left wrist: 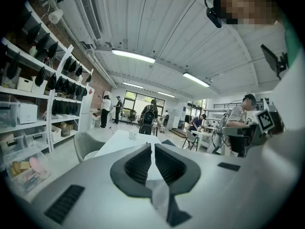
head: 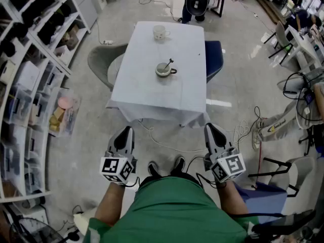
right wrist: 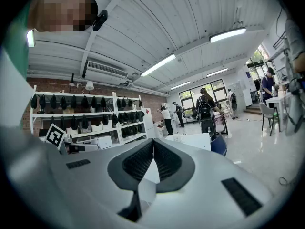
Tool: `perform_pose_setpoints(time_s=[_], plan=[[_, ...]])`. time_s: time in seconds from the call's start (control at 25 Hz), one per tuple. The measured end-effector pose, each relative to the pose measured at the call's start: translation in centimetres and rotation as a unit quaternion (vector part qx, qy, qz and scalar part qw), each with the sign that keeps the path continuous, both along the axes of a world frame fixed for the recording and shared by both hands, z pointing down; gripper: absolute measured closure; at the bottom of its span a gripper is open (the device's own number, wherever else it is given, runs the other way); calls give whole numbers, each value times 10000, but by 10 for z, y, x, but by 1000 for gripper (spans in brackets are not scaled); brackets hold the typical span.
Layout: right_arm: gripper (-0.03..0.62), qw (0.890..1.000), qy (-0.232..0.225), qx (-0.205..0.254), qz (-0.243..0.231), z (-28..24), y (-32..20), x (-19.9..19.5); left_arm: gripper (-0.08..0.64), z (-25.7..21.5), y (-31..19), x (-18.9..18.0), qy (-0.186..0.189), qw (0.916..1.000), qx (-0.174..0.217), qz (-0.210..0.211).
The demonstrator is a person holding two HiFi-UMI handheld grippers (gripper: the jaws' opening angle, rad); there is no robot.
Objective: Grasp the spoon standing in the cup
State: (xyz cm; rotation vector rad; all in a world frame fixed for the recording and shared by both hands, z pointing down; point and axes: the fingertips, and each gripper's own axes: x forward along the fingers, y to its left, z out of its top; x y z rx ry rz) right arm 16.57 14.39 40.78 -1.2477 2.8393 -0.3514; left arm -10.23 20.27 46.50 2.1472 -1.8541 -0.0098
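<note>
- Left gripper (head: 126,130), right gripper (head: 208,128): jaws clenched, empty, well apart from surface (head: 152,92).
- Spoon (head: 168,63) in cup (head: 163,70), mid-surface; apparently leaning right.
- Mug (head: 160,32) near far edge.

spoon (head: 169,63) bowl apparently hidden in cup (head: 163,71), shelving (head: 29,85) cropped

A white cloth (head: 132,101) covers the worktop (head: 152,92); a cup (head: 163,70) near its middle holds a spoon (head: 168,63), and a white mug (head: 160,32) stands near the far edge
</note>
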Motion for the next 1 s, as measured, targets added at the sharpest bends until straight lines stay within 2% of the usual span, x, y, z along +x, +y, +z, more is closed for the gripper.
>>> perform_pose_setpoints(time_s=[0.28, 0.68, 1.0], plan=[[566, 9999, 77, -129, -37, 9, -12, 24, 523, -1, -10, 24, -79, 10000, -50, -28], [566, 9990, -170, -100, -413, 1, -41, 49, 523, -14, -22, 56, -209, 9994, -5, -280], [566, 9990, -194, -258, -301, 9, -80, 48, 523, -7, -46, 44, -301, 9988, -98, -363]])
